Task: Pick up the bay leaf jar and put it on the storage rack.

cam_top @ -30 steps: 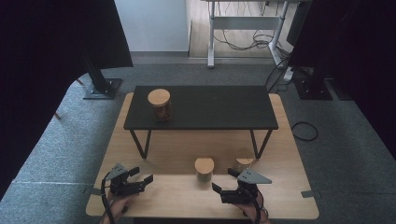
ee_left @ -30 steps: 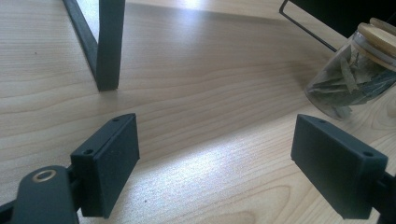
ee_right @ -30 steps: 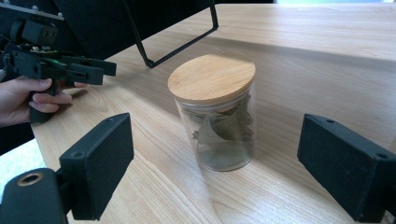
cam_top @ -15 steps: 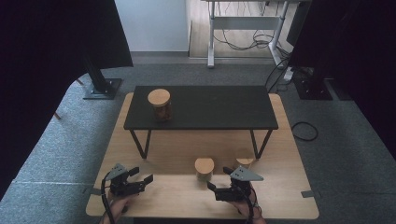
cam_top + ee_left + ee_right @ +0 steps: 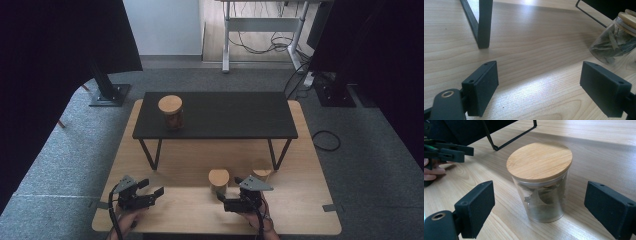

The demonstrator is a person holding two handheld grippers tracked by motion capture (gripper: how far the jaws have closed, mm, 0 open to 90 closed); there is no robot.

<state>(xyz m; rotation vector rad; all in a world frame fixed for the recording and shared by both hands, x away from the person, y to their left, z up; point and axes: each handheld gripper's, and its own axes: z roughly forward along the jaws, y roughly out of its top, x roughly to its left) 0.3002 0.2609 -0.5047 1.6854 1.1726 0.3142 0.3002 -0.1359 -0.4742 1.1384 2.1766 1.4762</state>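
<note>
Between my right gripper's (image 5: 541,207) wide-open jaws stands a bamboo-lidded glass jar (image 5: 541,181) of dried leaves, not yet gripped, so grasping remains, while my left gripper (image 5: 546,92) gapes empty, that jar beyond its right finger.

Glass jar (image 5: 541,192) with bamboo lid (image 5: 539,161), upright on wooden table (image 5: 599,157), dried leaves inside

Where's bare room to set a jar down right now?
Most of the black raised shelf is bare, right of its wooden-lidded glass jar. The light wooden table is free at its right edge. Crowded: around the lidded jar in front of the open right tongs.
</note>
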